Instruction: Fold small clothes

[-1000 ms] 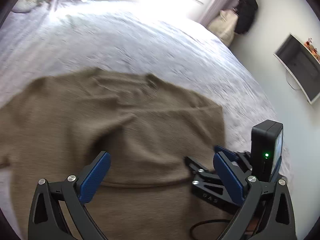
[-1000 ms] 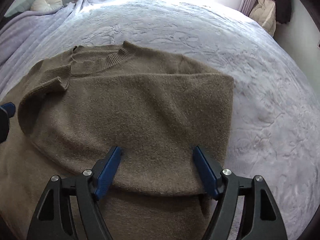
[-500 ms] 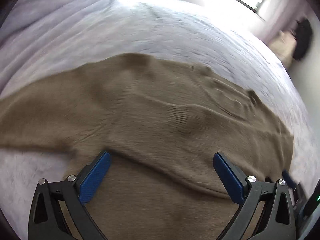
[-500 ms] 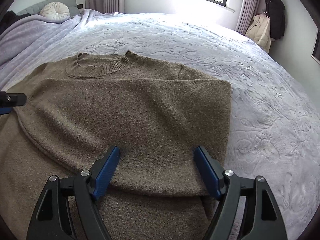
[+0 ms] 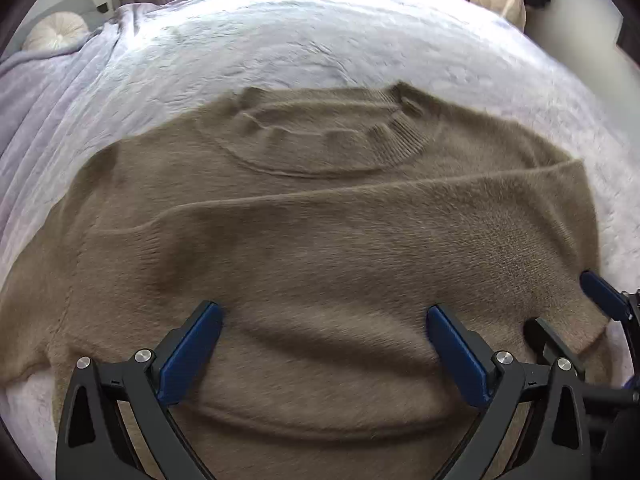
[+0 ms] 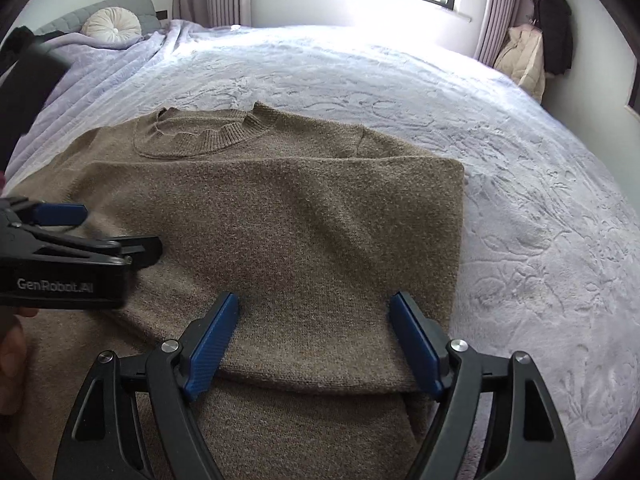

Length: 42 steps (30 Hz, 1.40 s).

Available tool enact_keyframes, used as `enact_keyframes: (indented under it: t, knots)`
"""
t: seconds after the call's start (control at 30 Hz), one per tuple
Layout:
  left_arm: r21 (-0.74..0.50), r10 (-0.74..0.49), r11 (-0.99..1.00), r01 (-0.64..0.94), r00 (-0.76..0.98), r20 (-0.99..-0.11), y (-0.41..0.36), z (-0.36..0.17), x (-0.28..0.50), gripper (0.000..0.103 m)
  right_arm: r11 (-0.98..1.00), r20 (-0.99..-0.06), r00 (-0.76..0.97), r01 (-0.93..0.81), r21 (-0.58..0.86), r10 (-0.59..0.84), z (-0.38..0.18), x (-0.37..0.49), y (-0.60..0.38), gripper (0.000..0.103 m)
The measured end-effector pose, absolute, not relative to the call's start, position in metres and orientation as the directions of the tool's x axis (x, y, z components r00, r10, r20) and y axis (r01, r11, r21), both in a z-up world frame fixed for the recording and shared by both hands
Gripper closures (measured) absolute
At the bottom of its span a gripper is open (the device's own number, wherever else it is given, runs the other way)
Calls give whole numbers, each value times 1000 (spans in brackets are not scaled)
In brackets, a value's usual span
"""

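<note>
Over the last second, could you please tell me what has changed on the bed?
The left tongs swung across the brown sweater and now hover open over its left half, beside the right tongs. Nothing was gripped or released. The sweater kept its fold, and the right tongs stayed open over its near edge.

Big bed point(image 6: 500, 168) with a pale embossed cover, 1 brown sweater point(image 6: 304, 216) lying on it, round cushion point(image 6: 113, 25) up top.
</note>
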<state>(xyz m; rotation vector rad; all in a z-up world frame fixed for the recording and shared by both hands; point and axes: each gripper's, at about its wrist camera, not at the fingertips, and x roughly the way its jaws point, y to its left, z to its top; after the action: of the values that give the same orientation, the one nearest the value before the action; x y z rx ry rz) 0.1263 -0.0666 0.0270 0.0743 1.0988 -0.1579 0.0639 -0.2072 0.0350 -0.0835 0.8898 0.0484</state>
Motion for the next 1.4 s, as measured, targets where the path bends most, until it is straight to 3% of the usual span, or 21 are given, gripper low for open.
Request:
enact_keyframes:
  t: [0.07, 0.2, 0.33, 0.57, 0.77, 0.93, 1.1, 1.2, 1.4]
  knots:
    - [-2, -66, 992, 126, 505, -860, -43, 46, 113, 0, 998, -791, 611, -70, -6, 38, 52, 62, -213, 22]
    - [-153, -197, 980, 126, 511, -837, -17, 53, 100, 0, 993, -752, 653, -114, 17, 88, 77, 66, -204, 22]
    - [-57, -125, 988, 145, 518, -846, -25, 12, 99, 0, 985, -855, 517, -163, -55, 38, 41, 118, -173, 21]
    - [-70, -141, 987, 146, 572, -808, -23, 15, 81, 0, 998, -869, 493, -46, 32, 51, 50, 157, -179, 18]
    - [-179, -186, 982, 66, 537, -823, 5, 22, 94, 0, 969, -860, 509, -189, -156, -39, 44, 96, -152, 17]
    - [-47, -102, 992, 118, 526, -845, -12, 24, 78, 0, 974, -880, 475, -196, -111, -5, 49, 42, -169, 17]
    - [-172, -208, 978, 118, 516, -831, 7, 37, 38, 0, 980, -865, 501, -151, -129, -37, 74, -1, -178, 17]
    - [-106, -133, 991, 84, 497, -858, 19, 27, 20, 0, 979, -839, 544, -165, -123, -14, 87, -32, -175, 17]
    - [-61, -109, 992, 107, 520, -847, 42, 23, -10, 0, 935, -825, 515, -114, -336, -233, 71, -94, -210, 17]
